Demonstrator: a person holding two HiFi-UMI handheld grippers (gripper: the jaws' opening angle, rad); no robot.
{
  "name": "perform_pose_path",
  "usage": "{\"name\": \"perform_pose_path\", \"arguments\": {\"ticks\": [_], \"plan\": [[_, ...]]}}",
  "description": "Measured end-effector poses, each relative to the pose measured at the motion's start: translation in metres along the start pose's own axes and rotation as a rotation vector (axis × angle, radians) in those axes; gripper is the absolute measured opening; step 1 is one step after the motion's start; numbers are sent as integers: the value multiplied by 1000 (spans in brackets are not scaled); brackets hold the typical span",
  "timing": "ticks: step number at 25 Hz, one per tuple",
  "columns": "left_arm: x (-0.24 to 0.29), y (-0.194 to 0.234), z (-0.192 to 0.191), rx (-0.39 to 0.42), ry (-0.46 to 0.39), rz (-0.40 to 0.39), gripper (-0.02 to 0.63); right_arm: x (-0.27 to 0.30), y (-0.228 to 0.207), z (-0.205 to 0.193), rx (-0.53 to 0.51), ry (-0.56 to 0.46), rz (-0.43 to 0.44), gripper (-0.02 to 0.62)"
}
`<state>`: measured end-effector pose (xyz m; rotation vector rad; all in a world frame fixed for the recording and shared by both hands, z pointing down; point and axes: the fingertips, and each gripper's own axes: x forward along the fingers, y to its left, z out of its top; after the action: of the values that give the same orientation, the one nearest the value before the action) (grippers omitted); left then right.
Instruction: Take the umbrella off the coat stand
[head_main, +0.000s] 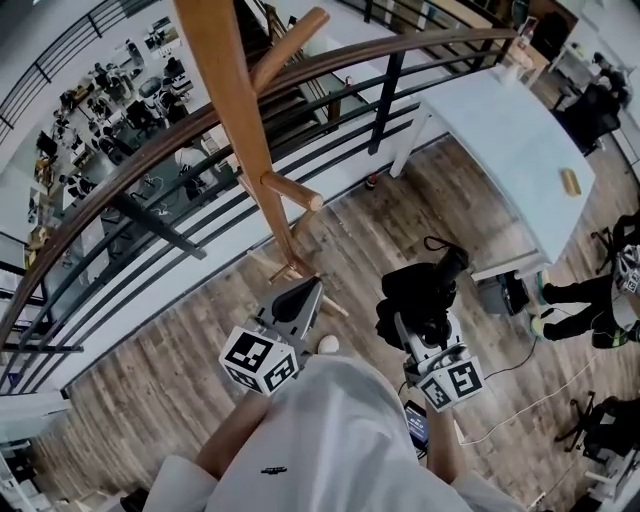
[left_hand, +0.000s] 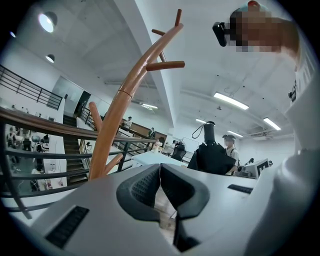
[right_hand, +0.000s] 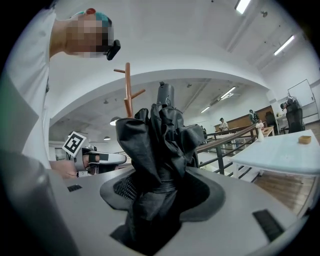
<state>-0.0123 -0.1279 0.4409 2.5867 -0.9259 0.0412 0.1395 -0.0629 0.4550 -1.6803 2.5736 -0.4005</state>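
The wooden coat stand (head_main: 240, 130) rises in front of me by the railing, its pegs bare. The black folded umbrella (head_main: 415, 295) is off the stand, held upright to the right of it. My right gripper (head_main: 425, 325) is shut on its bunched fabric (right_hand: 160, 145), with the handle end sticking up above the jaws. My left gripper (head_main: 305, 295) hangs low near the foot of the stand, jaws shut and empty (left_hand: 160, 175). In the left gripper view the stand (left_hand: 120, 110) stands at left and the umbrella (left_hand: 212, 155) at right.
A dark railing with a wooden handrail (head_main: 150, 150) runs behind the stand, with a drop to a lower floor beyond. A white table (head_main: 500, 130) with a small wooden piece (head_main: 570, 181) stands at right. A person (head_main: 590, 300) stands beyond it. Cables lie on the floor.
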Motion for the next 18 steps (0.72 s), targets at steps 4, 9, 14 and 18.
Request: {"name": "perform_pose_path", "arguments": {"ticks": [4,9,14,18], "plan": [[-3,2,-4,-3,4,10,23,-5,7,-6,-8,19,10,259],[-9,8,-8,-15,14,21,23,-5,20,-15,-5,44,13,259],[-7,5,-14,-17,25,8,23,-1,28,-22,9,52,17,259],[-5,6,-12,-21,29,10,23,4,27,-17,22,49,16,259]]}}
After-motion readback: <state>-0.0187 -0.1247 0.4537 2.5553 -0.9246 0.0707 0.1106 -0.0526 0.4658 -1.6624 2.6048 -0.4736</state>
